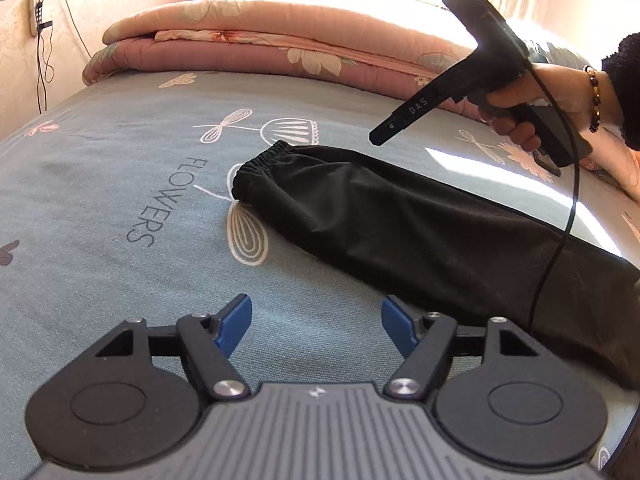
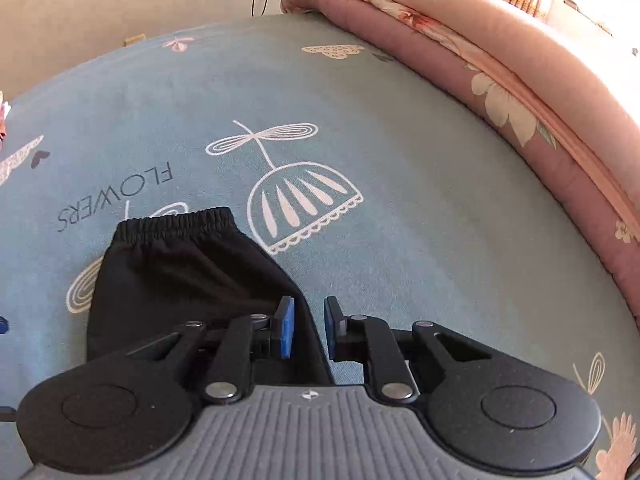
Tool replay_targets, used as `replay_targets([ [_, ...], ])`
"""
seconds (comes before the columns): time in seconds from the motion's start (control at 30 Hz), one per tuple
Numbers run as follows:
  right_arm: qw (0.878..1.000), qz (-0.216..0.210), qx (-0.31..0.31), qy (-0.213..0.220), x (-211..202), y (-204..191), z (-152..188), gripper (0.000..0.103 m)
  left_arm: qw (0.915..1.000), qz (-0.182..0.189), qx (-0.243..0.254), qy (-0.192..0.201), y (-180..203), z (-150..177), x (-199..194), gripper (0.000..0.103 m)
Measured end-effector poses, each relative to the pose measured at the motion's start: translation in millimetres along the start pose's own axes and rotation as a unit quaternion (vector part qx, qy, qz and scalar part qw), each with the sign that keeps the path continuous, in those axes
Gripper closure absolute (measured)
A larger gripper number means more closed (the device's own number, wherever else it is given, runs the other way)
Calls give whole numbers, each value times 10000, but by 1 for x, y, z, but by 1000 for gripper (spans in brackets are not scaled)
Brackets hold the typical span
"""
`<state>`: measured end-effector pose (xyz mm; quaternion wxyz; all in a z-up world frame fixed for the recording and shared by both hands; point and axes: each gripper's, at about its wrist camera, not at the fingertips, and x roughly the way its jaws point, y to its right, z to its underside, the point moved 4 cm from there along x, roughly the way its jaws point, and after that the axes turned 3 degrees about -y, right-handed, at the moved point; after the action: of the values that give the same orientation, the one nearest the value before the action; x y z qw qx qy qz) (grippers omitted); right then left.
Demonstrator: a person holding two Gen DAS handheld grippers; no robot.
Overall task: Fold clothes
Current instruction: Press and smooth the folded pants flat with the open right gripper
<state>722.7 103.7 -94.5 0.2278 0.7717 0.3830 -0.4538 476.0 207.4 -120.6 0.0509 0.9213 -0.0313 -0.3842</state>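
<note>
A black trouser leg [image 1: 420, 232] with an elastic cuff [image 1: 260, 164] lies flat on the blue printed bedsheet [image 1: 120, 200]. My left gripper [image 1: 316, 324] is open over bare sheet, just left of the garment's near edge, with nothing between its blue pads. A hand [image 1: 516, 120] holds my right gripper [image 1: 378, 136] in the air above the cuff end, pointing down. In the right wrist view the trouser leg [image 2: 180, 280] and its cuff [image 2: 176, 220] lie below. The right gripper [image 2: 309, 328] has its jaws a narrow gap apart above the garment's right edge, and its pads press on nothing.
A rolled pink floral quilt [image 1: 280, 52] [image 2: 500, 80] lies along the far side of the bed. Cables and a power strip [image 1: 36, 16] hang on the wall at left. The right gripper's cable [image 1: 560, 240] hangs across the garment. Sunlight falls on the sheet at right.
</note>
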Motion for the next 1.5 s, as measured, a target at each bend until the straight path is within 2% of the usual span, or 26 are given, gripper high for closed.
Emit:
replay_targets([
  [0.03, 9997, -193, 155, -58, -7, -1, 8, 83, 9999, 55, 73, 41, 3, -3, 3, 31],
  [0.1, 9967, -637, 227, -442, -6, -8, 32, 83, 9995, 172, 269, 57, 9, -11, 14, 30],
  [0.13, 9952, -720, 199, -625, -2, -12, 44, 83, 9992, 189, 356, 28, 12, -15, 20, 30],
  [0.2, 9954, -497, 99, -817, 10, -12, 60, 83, 9986, 219, 485, -1, 20, -20, 29, 30],
  [0.37, 9960, -45, 816, -351, 18, 21, 53, 80, 9967, 381, 709, -66, 38, -24, 39, 30],
  [0.47, 9902, -352, 1322, -288, 11, 31, 50, 78, 9937, 457, 1025, -21, 50, -30, 45, 30],
  [0.57, 9896, -732, 1210, -279, 5, 22, 52, 72, 9919, 672, 1076, -99, 56, -37, 65, 24],
  [0.6, 9904, -696, 1127, -395, 11, 19, 52, 72, 9913, 758, 1069, -138, 58, -39, 72, 24],
  [0.63, 9914, -630, 1040, -479, 17, 16, 52, 72, 9914, 733, 1064, -198, 57, -40, 81, 24],
  [0.7, 9957, -216, 866, -267, 22, 16, 46, 73, 9917, 659, 1056, -323, 53, -41, 97, 24],
  [0.77, 9959, 84, 888, -121, 26, 23, 37, 73, 9931, 275, 1108, -257, 44, -44, 105, 24],
  [0.83, 9943, 225, 1035, -101, 28, 31, 32, 72, 9954, 84, 900, -311, 30, -51, 106, 24],
  [0.93, 9941, 59, 1082, -14, 17, 29, 28, 71, 9982, 490, 269, -227, 10, -59, 90, 25],
  [0.97, 9950, -103, 994, 64, 9, 24, 29, 71, 9967, 764, 171, -193, 7, -60, 85, 24],
  [1.07, 9972, -482, 580, 11, 9, 0, 26, 69, 9912, 1239, 400, -249, 14, -57, 85, 23],
  [1.1, 9974, -576, 432, -39, 12, -7, 25, 69, 9901, 1270, 474, -352, 17, -56, 90, 22],
  [1.17, 9989, -358, 222, -202, 30, -17, 21, 69, 9909, 1067, 589, -574, 19, -55, 109, 23],
  [1.2, 9990, -256, 292, -241, 38, -15, 18, 67, 9924, 928, 682, -444, 20, -56, 111, 22],
  [1.3, 9983, 23, 580, 38, 38, -1, 4, 67, 9951, 676, 618, -386, 18, -64, 107, 23],
  [1.43, 9956, -155, 916, 142, 5, 16, 8, 65, 9930, 960, 677, -152, 23, -61, 81, 23],
  [1.5, 9943, -251, 1037, 83, -16, 21, 22, 63, 9886, 1151, 952, -168, 39, -53, 70, 23],
])
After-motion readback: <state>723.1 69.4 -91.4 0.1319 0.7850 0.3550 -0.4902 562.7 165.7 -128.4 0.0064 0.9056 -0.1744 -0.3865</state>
